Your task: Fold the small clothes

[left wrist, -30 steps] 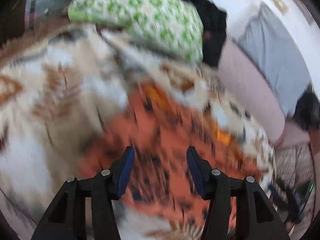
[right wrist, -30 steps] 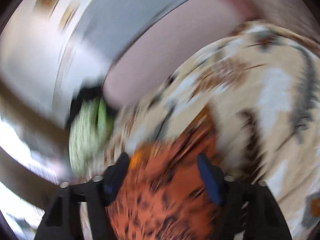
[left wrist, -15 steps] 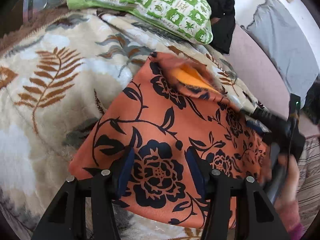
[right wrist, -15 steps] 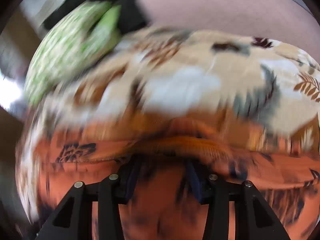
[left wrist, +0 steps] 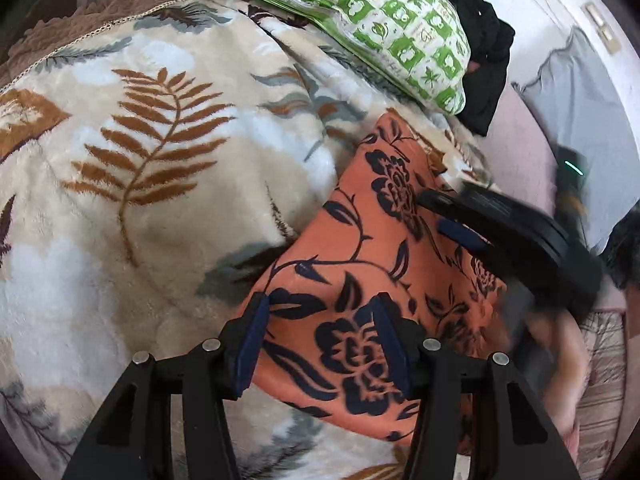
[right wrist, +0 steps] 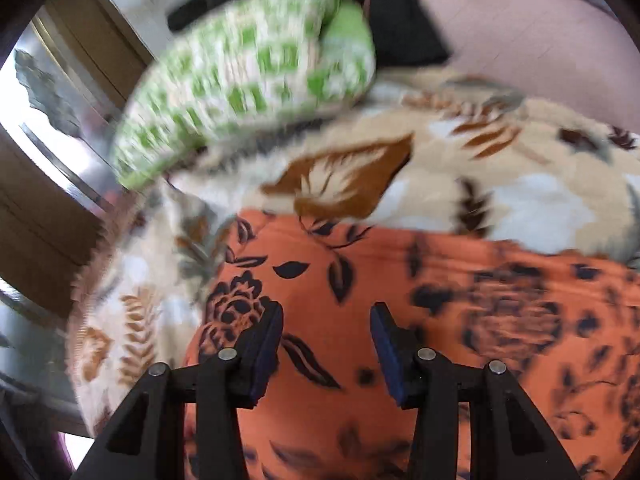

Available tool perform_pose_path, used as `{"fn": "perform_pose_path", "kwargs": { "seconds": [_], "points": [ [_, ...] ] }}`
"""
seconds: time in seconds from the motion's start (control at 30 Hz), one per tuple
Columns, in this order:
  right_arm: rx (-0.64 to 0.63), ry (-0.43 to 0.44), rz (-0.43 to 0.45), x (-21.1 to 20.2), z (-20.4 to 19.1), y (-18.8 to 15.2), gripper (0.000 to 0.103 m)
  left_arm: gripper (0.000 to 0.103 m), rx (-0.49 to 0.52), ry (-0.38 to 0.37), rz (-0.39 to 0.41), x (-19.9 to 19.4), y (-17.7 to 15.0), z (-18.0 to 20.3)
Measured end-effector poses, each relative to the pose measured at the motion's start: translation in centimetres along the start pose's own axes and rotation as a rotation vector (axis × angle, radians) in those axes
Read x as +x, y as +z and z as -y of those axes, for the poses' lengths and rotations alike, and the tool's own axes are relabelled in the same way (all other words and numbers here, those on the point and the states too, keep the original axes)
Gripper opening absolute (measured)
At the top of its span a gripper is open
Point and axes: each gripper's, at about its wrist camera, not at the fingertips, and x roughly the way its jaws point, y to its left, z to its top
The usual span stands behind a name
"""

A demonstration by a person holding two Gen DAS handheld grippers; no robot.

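Observation:
An orange garment with a dark floral print (left wrist: 360, 248) lies flat on a cream leaf-patterned blanket (left wrist: 140, 168). My left gripper (left wrist: 320, 340) is open and empty, hovering over the garment's near left corner. My right gripper (right wrist: 326, 344) is open and empty above the garment (right wrist: 400, 320), which fills the lower part of the blurred right wrist view. The right gripper also shows in the left wrist view (left wrist: 460, 220), over the garment's right side, with the hand holding it blurred.
A green-and-white checked pillow (left wrist: 380, 16) lies at the blanket's far edge, with a black cloth (left wrist: 488, 60) behind it. A pink mattress edge (left wrist: 520, 152) and grey cloth (left wrist: 580, 112) are to the right. A window (right wrist: 40, 100) is at left.
The garment's folded-over top with its orange lining now lies flat. The right gripper has moved in over the garment's right side. The left view has shifted left.

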Motion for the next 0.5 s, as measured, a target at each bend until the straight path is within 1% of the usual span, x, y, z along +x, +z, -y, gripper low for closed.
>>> {"fn": "perform_pose_path", "kwargs": {
  "seconds": [0.03, 0.07, 0.13, 0.17, 0.2, 0.23, 0.27, 0.33, 0.4, 0.43, 0.5],
  "points": [
    [0.018, -0.034, -0.025, 1.8, -0.1, 0.4, 0.049, 0.055, 0.023, 0.005, -0.008, 0.0, 0.1, 0.2],
    [0.038, -0.057, -0.029, 2.9, 0.0, 0.6, 0.049, 0.055, 0.031, 0.007, -0.012, 0.0, 0.2, 0.3],
    [0.096, -0.06, 0.034, 2.8, 0.6, 1.3, 0.049, 0.055, 0.027, 0.012, -0.018, 0.3, 0.5, 0.3],
    [0.124, -0.043, 0.033, 2.6, 0.9, 1.4, 0.049, 0.055, 0.028, 0.019, -0.019, 0.4, 0.6, 0.5],
    [0.157, -0.011, 0.042, 1.6, 1.4, 1.2, 0.049, 0.055, 0.036, 0.033, -0.016, 0.4, 0.6, 0.7],
    [0.159, -0.007, 0.063, 0.6, 1.9, 0.8, 0.049, 0.055, 0.042, 0.042, -0.013, 0.6, 0.7, 1.0],
    [0.145, -0.024, 0.087, -0.7, 2.3, 0.4, 0.049, 0.055, 0.055, 0.053, -0.005, 0.5, 0.6, 1.4],
    [0.122, -0.088, 0.125, -4.1, 4.4, -1.0, 0.049, 0.055, 0.074, 0.053, 0.015, -0.1, 0.3, 1.9],
    [0.144, -0.127, 0.163, -7.8, 7.7, -3.1, 0.049, 0.055, 0.078, 0.033, 0.032, -0.8, 0.0, 2.1],
    [0.18, -0.147, 0.177, -10.0, 10.0, -4.7, 0.049, 0.055, 0.088, 0.025, 0.037, -1.0, -0.1, 2.3],
    [0.248, -0.183, 0.193, -13.5, 13.8, -7.3, 0.049, 0.055, 0.12, 0.036, 0.031, -0.8, -0.5, 2.8]
  ]
}}
